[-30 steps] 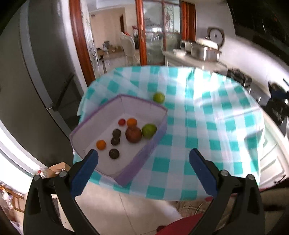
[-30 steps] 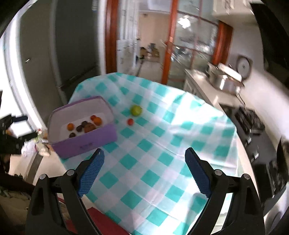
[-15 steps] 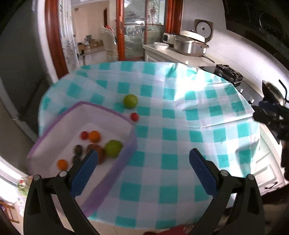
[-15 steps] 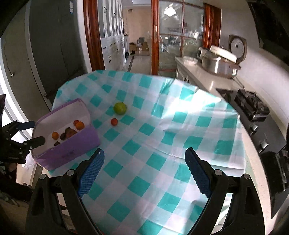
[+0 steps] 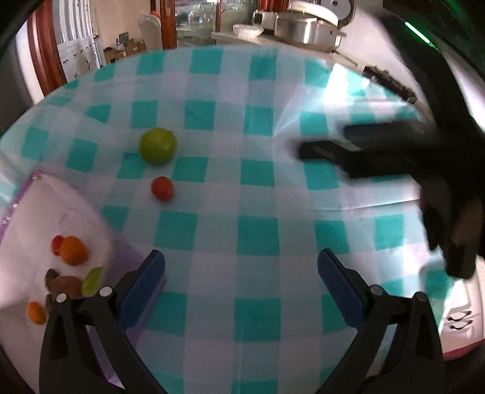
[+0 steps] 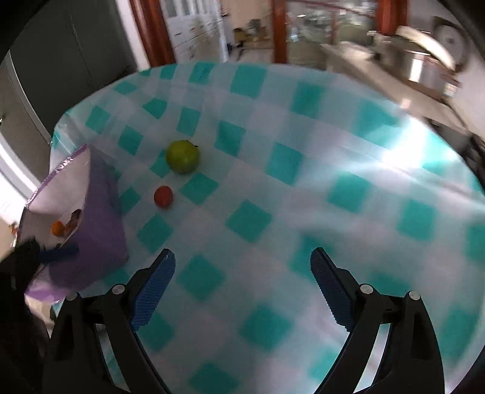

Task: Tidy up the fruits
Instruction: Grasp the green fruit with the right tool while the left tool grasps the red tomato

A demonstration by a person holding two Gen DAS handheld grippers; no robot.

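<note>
A green apple point(image 5: 158, 149) and a small red tomato point(image 5: 162, 188) lie on the teal checked tablecloth point(image 5: 257, 236); both also show in the right wrist view, apple point(image 6: 182, 156) and tomato point(image 6: 163, 196). A purple box point(image 5: 27, 212) at the left holds several fruits, among them an orange one point(image 5: 73, 250); the box shows in the right wrist view point(image 6: 103, 230) too. My left gripper point(image 5: 241, 272) is open and empty, its left finger beside the box's corner. My right gripper point(image 6: 242, 269) is open and empty over the cloth; it shows blurred in the left wrist view point(image 5: 357, 154).
A kitchen counter with a rice cooker and pots point(image 5: 306, 21) runs behind the table. A stove point(image 5: 388, 85) sits at the right. Wooden-framed glass doors point(image 6: 279, 30) stand behind. The table's near edge drops off at the bottom of both views.
Both grippers have moved forward and down toward the table; the apple and tomato appear larger. The right gripper has come into the left wrist view. Both stay open.
</note>
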